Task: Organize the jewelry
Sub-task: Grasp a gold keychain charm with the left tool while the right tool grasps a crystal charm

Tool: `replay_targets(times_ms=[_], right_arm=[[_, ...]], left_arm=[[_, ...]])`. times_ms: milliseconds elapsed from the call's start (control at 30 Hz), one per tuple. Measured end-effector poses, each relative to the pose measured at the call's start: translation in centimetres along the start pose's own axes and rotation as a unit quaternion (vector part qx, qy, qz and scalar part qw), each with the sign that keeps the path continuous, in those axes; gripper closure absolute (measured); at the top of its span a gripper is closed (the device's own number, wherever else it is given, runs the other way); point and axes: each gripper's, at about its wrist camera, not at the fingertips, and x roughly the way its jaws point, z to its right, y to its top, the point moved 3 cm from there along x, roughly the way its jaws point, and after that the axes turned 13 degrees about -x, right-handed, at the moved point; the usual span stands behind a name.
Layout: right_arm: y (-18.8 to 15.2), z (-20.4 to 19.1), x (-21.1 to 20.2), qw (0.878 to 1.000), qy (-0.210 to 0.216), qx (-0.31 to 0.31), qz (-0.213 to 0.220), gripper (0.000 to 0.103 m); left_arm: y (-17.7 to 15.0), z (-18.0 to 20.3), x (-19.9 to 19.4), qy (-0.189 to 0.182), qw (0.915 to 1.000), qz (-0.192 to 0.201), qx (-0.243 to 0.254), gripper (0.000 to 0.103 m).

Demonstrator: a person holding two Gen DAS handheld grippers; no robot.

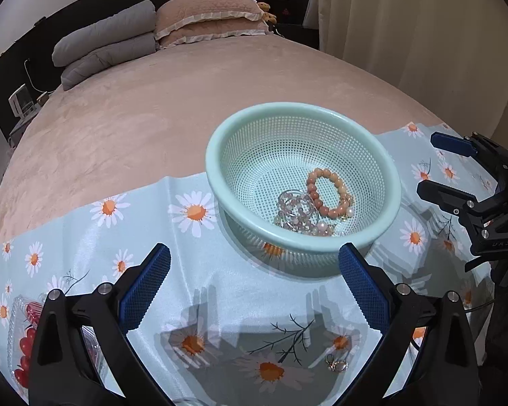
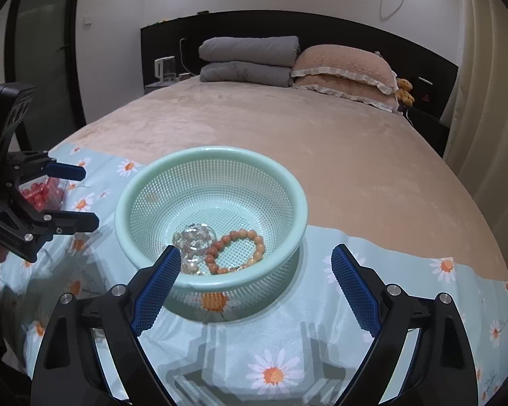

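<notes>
Your left tongs (image 1: 254,291) and right tongs (image 2: 254,291) both gape wide, empty. Two bracelets already lie in the mint basket (image 1: 216,155) on the bed. Small rings (image 1: 337,365) at 5 o'clock and red beads (image 1: 27,341) at 8 o'clock wait.

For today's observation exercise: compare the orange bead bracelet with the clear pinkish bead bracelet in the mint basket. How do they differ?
The orange bead bracelet has opaque, matt beads; the clear pinkish bracelet has translucent, glinting ones. The orange bracelet lies as one open ring; the clear one is bunched in overlapping loops. The orange beads look larger. Both lie on the floor of the mint basket, touching each other.
</notes>
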Motion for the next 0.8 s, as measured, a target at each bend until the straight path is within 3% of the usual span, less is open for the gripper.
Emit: replay_targets(times_ms=[233, 467, 633, 700, 800], right_arm=[[-1.8, -3.4, -1.2, 0.999, 0.028, -0.033, 0.006, 0.017], [-4.3, -7.4, -1.4, 0.992, 0.094, -0.083, 0.000, 0.016], [-6.2, -10.7, -2.2, 0.979, 0.163, -0.116, 0.036, 0.016], [-6.7, -11.7, -2.1, 0.975, 0.187, -0.109, 0.042, 0.018], [-7.4, -12.7, -1.3, 0.968, 0.231, -0.093, 0.033, 0.032]], left_arm=[[-2.7, 0.1, 0.7, 0.004, 0.9996, -0.026, 0.008, 0.006], [-4.8, -0.9, 1.0, 0.001, 0.9988, -0.046, -0.015, 0.006], [-6.2, -1.5, 0.7, -0.014, 0.9987, -0.035, -0.033, 0.006], [-6.7, -1.6, 0.9, -0.021, 0.9980, -0.040, -0.043, 0.006], [-7.5, -1.3, 1.0, -0.026, 0.9978, -0.045, -0.042, 0.006]])
